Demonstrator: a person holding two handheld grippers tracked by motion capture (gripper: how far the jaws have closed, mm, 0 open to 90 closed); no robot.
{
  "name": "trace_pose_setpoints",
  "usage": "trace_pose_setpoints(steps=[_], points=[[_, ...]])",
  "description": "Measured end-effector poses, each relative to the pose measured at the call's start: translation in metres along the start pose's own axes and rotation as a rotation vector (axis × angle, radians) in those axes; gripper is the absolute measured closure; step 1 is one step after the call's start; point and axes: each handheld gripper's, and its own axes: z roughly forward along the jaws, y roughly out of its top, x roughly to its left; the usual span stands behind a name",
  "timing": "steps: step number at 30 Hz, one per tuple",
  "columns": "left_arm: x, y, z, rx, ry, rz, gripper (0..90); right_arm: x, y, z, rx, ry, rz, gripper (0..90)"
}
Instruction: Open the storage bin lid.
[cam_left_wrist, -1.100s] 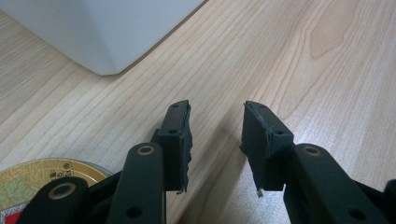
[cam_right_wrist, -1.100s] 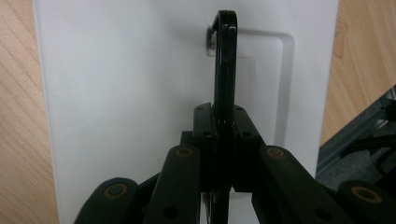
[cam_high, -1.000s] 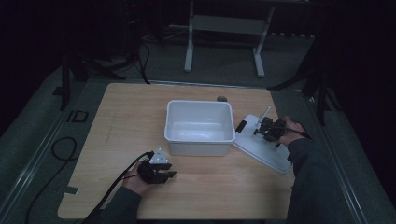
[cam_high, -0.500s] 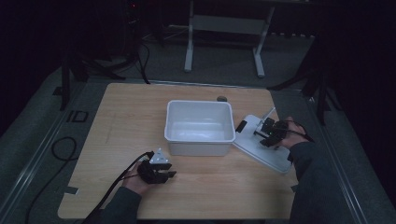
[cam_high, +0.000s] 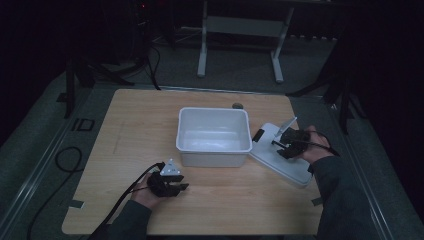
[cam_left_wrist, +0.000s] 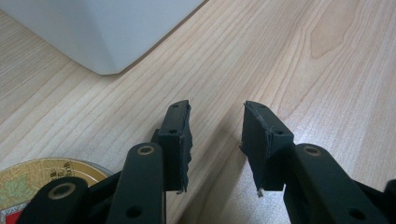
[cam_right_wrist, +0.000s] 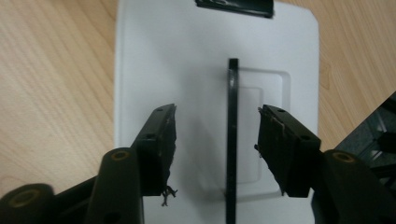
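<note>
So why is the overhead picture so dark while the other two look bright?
High view: dim, room black beyond the light wooden table. Left gripper view: bright, wood grain sharp. Right gripper view: the flat white plastic lid is well lit, its upright black handle casting soft shadow.

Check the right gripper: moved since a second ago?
Yes. The right gripper has drawn back from the white bin along the lid, its jaws just opened off the handle.

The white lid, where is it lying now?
In the high view the white lid lies flat on the table's right side, beside the white bin, under the right gripper.
</note>
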Motion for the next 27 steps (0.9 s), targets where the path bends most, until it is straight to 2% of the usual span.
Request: trace_pose_setpoints(steps=[2, 7, 11, 20, 21, 27], points=[[0.000, 0.000, 0.000, 0.000, -0.001, -0.001, 61.9, 0.003, 0.000, -0.001, -0.008, -0.003, -0.004, 48.0], [0.000, 0.000, 0.000, 0.001, 0.000, -0.001, 61.9, 0.020, 0.001, -0.005, -0.040, -0.032, -0.014, 49.5], [0.000, 0.000, 0.000, 0.000, 0.000, -0.001, 61.9, 0.032, -0.001, -0.007, -0.071, -0.037, -0.009, 50.3], [0.000, 0.000, 0.000, 0.001, 0.001, 0.000, 61.9, 0.062, -0.006, -0.002, -0.148, 0.001, 0.000, 49.9], [0.000, 0.000, 0.000, 0.002, 0.001, 0.001, 61.9, 0.068, -0.008, 0.002, -0.172, 0.003, 0.019, 50.0], [0.000, 0.000, 0.000, 0.001, 0.001, 0.000, 61.9, 0.079, -0.010, 0.009, -0.214, 0.036, 0.067, 49.7]])
